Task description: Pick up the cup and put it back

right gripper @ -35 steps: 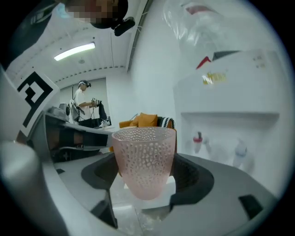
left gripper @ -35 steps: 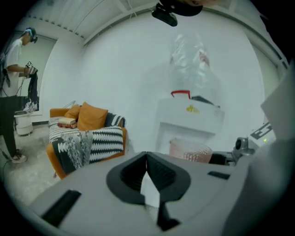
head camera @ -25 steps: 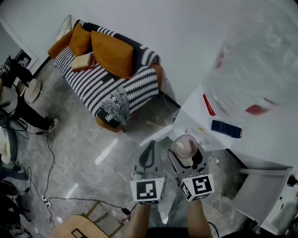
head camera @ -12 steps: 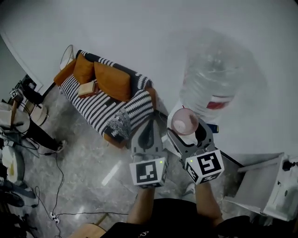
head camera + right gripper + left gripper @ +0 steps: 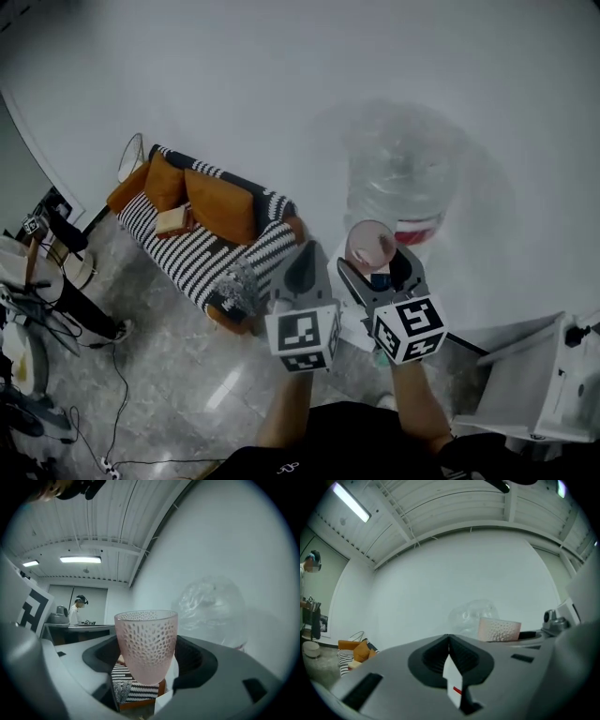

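A frosted pink cup [image 5: 370, 246] with a dotted pattern is held upright and lifted in the air by my right gripper [image 5: 377, 266], whose jaws stand wide and press on its sides. In the right gripper view the cup [image 5: 146, 644] fills the gap between the dark pads of the right gripper [image 5: 147, 667]. My left gripper [image 5: 302, 269] floats just left of it, shut, holding nothing. The left gripper view shows the left gripper [image 5: 449, 643] with its jaws meeting and the cup [image 5: 498, 630] to the right.
A large clear water bottle [image 5: 403, 173] stands right behind the cup, against a white wall. A striped sofa with orange cushions [image 5: 206, 230] sits on the floor to the left. A white box-like frame [image 5: 525, 375] is at lower right. A person [image 5: 78, 609] stands far off.
Both grippers have risen with the cup still held. The view has tilted up, so the cup now sits in front of the water bottle and the table below is hidden.
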The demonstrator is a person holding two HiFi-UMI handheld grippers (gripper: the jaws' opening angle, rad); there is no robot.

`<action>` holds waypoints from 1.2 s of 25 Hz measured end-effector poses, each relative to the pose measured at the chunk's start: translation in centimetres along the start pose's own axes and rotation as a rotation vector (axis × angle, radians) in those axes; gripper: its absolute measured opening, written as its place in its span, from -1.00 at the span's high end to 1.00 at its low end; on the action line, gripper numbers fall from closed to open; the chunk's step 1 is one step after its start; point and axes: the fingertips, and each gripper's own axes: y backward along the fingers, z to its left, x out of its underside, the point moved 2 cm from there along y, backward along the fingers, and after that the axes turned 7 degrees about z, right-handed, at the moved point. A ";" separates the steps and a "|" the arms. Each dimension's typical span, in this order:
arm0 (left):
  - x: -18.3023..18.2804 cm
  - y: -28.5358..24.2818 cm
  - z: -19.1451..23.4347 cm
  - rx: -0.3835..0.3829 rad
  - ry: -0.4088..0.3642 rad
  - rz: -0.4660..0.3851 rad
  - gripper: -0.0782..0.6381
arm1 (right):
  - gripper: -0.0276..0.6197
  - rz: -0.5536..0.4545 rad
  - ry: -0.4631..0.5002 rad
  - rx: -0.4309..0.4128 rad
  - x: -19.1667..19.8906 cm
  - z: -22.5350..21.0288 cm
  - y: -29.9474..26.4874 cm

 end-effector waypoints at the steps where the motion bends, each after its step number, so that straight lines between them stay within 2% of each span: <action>1: -0.2 -0.2 0.0 -0.001 -0.002 -0.003 0.75 | -0.21 -0.006 0.005 -0.005 -0.3 -0.1 -0.1; 9: -1.0 -1.6 0.1 -0.008 0.000 -0.013 0.75 | -0.21 -0.003 0.015 -0.021 -0.7 -1.1 -0.9; 17: -0.3 -2.6 -0.6 0.009 -0.009 0.006 0.75 | -0.22 0.005 0.001 -0.010 0.2 -2.1 -1.2; 30: 0.9 -3.0 0.5 0.002 0.015 0.016 0.75 | -0.21 0.014 -0.001 -0.012 1.2 -1.6 -2.1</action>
